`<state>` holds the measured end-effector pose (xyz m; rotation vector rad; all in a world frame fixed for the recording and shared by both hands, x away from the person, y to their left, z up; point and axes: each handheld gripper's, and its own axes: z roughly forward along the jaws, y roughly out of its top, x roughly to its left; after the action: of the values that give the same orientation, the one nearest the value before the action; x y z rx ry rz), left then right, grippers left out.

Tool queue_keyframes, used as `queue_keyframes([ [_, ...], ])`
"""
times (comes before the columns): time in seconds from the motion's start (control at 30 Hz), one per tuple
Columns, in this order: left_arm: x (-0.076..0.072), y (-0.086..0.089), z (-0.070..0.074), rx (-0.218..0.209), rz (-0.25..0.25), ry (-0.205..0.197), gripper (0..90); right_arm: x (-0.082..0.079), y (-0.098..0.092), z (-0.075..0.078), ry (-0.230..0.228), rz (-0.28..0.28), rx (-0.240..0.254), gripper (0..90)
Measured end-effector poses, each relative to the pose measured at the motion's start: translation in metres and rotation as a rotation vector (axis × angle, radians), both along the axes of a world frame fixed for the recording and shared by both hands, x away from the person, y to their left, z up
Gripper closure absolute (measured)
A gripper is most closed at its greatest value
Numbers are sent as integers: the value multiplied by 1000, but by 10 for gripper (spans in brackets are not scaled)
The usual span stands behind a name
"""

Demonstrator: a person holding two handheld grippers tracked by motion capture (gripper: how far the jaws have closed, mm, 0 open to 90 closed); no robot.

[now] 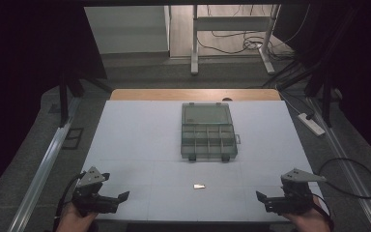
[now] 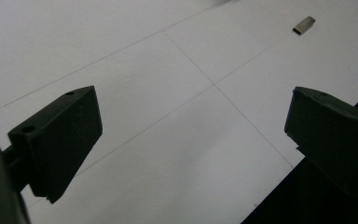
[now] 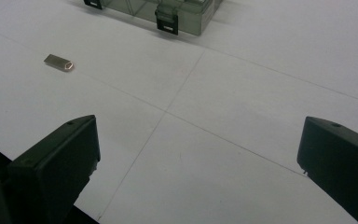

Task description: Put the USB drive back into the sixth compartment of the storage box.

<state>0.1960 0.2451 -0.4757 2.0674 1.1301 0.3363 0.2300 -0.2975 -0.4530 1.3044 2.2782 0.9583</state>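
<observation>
Resting at the near edge of the white desk (image 1: 140,145), the left claw (image 1: 118,199) and the right claw (image 1: 265,199) are both seen with their jaws spread wide and nothing between them; each is held level and turned inward toward the middle.

Between the two, a little farther in, a small metal USB stick (image 1: 199,186) is found lying flat on the desk surface, well apart from either claw. In the left gripper view it is seen far off at the upper right (image 2: 304,25); in the right gripper view it lies to the upper left (image 3: 59,62), its rounded end pointing toward the box.

The stick is judged to be light, stiff and smooth, and so thin that it may slide or tip when pinched. It is best taken across its two long edges, near the middle, with the jaws brought down low to the desk.

Farther back, near the middle of the desk, a clear plastic compartment box (image 1: 208,131) is seen with its lid laid open behind it and its divided cells empty as far as can be told. Its dark latches (image 3: 167,22) face the claws.
</observation>
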Motion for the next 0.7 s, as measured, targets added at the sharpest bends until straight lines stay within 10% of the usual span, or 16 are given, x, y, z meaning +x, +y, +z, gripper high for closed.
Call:
queue_keyframes([
  [0.7,1,1,0,-13,5,-3,33,0,4,-1,13,35,-40,0],
])
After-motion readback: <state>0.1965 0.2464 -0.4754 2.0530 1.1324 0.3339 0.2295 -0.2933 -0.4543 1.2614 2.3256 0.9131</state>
